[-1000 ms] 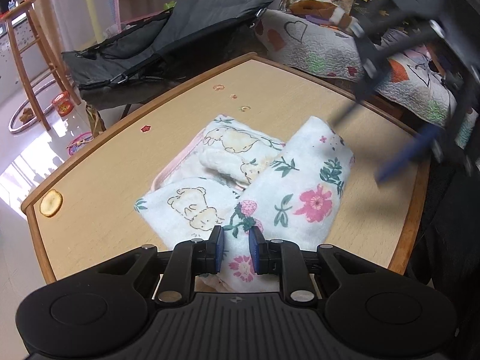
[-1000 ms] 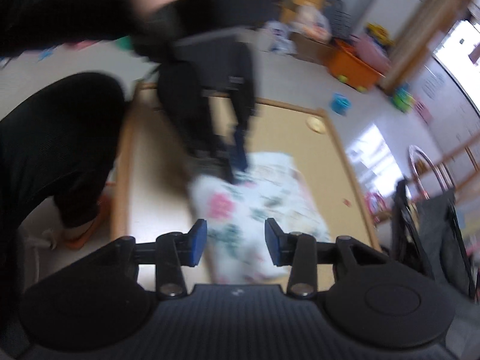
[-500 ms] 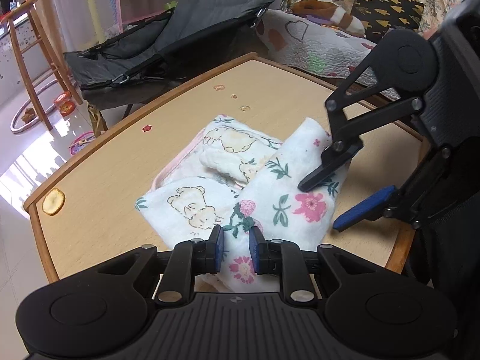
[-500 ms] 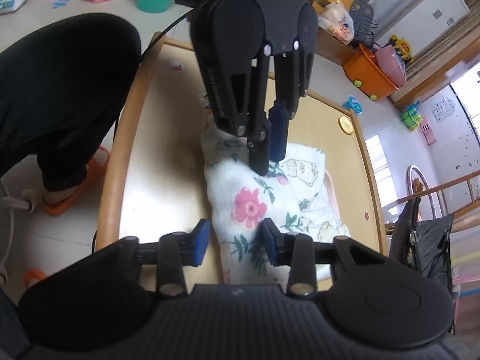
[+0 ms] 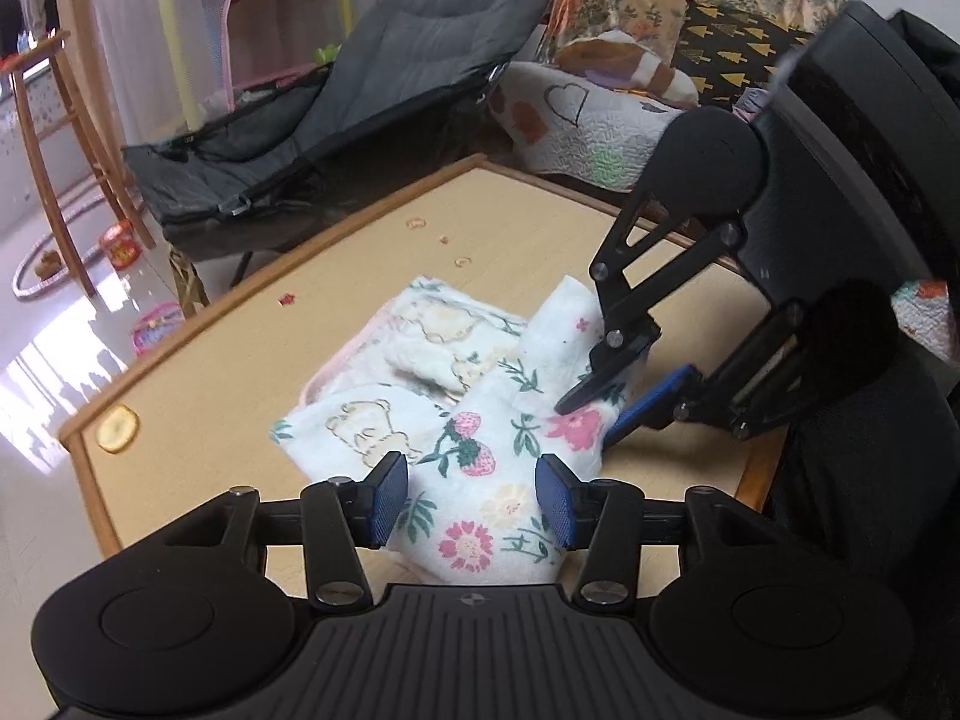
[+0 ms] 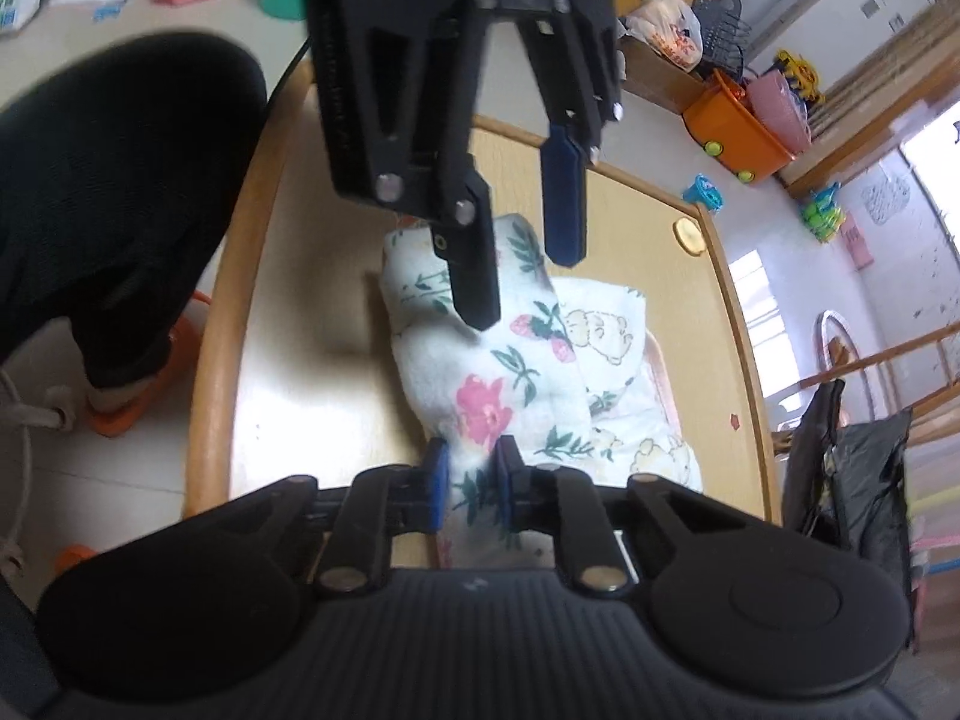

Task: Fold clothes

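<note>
Right gripper pinches the floral cloth; left gripper gapes over it.

The right gripper [image 6: 469, 483] is clenched on a fold of the cloth [image 6: 480, 396], its blue pads pressing the fabric from both sides at the end nearest its camera. The left gripper [image 5: 472, 507] stands with jaws spread wide, the cloth's other end lying between and just under its fingertips (no pad seems to touch the fabric). The cloth, white with pink flowers, strawberries and bears, lies bunched and partly folded on the table [image 5: 252, 360], near the edge by the person's dark-clothed leg [image 6: 114, 192]. No readable writing or brand shows on cloth or grippers.
</note>
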Demonstrator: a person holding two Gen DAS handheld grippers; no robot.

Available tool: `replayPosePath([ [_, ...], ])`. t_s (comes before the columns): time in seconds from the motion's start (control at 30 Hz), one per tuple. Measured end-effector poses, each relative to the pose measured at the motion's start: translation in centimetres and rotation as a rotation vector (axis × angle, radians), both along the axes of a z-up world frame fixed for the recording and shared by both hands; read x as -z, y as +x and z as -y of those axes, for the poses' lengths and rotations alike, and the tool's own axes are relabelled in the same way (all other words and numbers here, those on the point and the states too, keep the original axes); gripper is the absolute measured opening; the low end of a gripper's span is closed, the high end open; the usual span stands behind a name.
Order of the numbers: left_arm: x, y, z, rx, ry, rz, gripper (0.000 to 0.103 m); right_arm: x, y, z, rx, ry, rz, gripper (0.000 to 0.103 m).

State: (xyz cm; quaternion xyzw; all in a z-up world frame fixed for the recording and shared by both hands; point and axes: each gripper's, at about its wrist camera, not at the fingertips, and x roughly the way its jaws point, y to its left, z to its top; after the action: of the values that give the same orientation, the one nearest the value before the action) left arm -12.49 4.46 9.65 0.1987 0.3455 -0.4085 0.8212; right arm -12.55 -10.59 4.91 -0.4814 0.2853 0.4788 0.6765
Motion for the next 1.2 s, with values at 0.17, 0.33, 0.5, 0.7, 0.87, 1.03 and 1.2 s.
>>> replayPosePath([
  [0.17, -1.5, -0.8, -0.6, 0.017, -0.008, 0.026, 0.050, -2.9, 0.3, 0.6, 0.020, 0.059, -0.087, 0.015],
  [0.33, -2.9, -1.5, -0.7, 0.052, 0.001, 0.041, 0.050, -5.1, 0.5, 1.2, 0.043, 0.084, -0.221, 0.015],
  [0.5, -3.9, -2.3, -0.7, 0.096, -0.022, 0.040, 0.050, -5.7, 2.3, 1.8, 0.130, 0.089, -0.414, 0.015],
  [0.7, -4.1, -3.5, -0.8, 0.157, 0.000, 0.044, 0.050, -4.9, 6.8, 2.0, 0.251, 0.089, -0.601, 0.015],
  [0.87, -3.4, -2.9, -1.4, 0.129, 0.006, 0.027, 0.050, -4.4, 9.6, 2.3, 0.306, 0.096, -0.675, 0.016],
  [1.03, -2.6, -2.5, -1.4, 0.140, 0.018, 0.019, 0.050, -4.0, 11.4, 2.5, 0.339, 0.121, -0.711, 0.017],
  [1.2, -2.0, -1.6, -0.8, 0.095, 0.044, 0.031, 0.050, -3.8, 13.4, 3.0, 0.393, 0.141, -0.691, 0.018],
])
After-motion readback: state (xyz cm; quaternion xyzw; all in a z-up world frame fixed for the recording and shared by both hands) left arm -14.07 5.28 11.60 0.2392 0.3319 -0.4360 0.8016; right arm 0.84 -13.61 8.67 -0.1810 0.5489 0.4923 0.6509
